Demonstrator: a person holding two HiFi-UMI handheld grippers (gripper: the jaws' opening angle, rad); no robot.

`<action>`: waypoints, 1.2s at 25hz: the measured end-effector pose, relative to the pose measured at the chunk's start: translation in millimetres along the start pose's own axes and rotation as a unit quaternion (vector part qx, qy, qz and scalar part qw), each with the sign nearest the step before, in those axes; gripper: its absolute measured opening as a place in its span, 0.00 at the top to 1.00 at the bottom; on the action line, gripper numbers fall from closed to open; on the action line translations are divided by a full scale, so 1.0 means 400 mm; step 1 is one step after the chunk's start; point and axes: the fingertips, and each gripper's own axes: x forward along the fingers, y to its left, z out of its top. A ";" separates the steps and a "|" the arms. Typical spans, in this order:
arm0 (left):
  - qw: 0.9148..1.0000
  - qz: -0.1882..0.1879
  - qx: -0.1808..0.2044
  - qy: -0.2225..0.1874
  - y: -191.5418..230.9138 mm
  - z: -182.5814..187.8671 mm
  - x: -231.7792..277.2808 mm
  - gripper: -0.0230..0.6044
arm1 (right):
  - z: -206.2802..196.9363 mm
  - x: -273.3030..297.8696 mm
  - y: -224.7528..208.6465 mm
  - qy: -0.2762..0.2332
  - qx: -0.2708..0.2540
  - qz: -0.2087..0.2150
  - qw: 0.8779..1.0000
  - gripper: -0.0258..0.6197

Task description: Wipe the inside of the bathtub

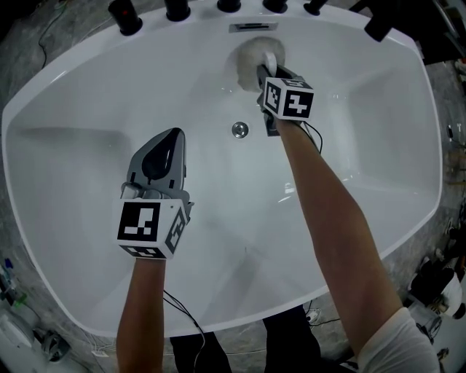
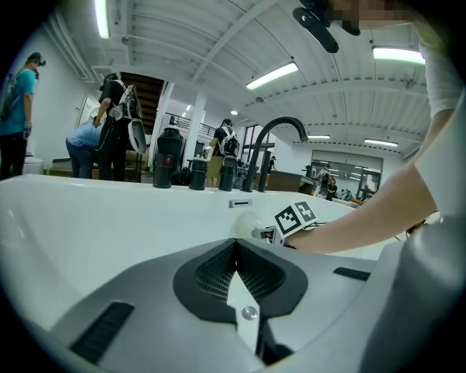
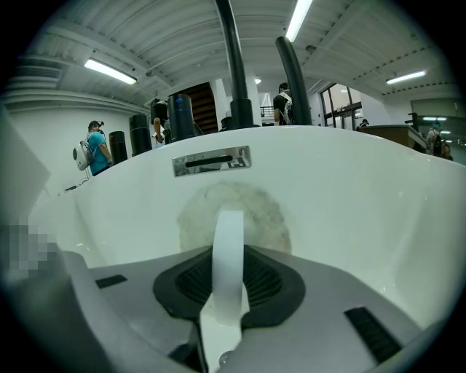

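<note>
Right gripper (image 3: 227, 291) clamps the white strap (image 3: 229, 248) of a round scrubbing pad (image 3: 271, 218), pressed to the far wall of the bathtub (image 1: 87, 95) just below the overflow slot (image 3: 211, 162). The pad looks soft and light; the strap seems the surest hold. Left gripper (image 2: 234, 251) hangs shut and empty above the tub floor, near the drain (image 1: 239, 130); taps (image 1: 177, 9) line the rim.

ahead of my left gripper (image 1: 175, 135) the bathtub (image 1: 73, 146) floor lies open as far as the drain (image 1: 239, 130), which sits between the two grippers. my right gripper (image 1: 263, 73) has no room ahead: the pad (image 1: 250, 52) it clamps touches the far wall just below the overflow slot (image 1: 253, 27). my right forearm (image 1: 320, 211) bars the way right of the left gripper.
</note>
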 end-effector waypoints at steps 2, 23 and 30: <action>1.000 0.001 0.001 0.003 0.023 -0.009 -0.020 0.94 | -0.005 0.008 0.037 -0.004 0.009 0.003 1.000 0.81; 1.000 0.026 -0.006 0.003 0.234 -0.064 -0.214 0.94 | -0.056 0.047 0.314 -0.001 0.041 0.031 0.999 0.81; 0.999 0.037 -0.010 0.003 0.309 -0.089 -0.255 0.94 | -0.074 0.085 0.445 0.005 0.021 0.062 0.998 0.81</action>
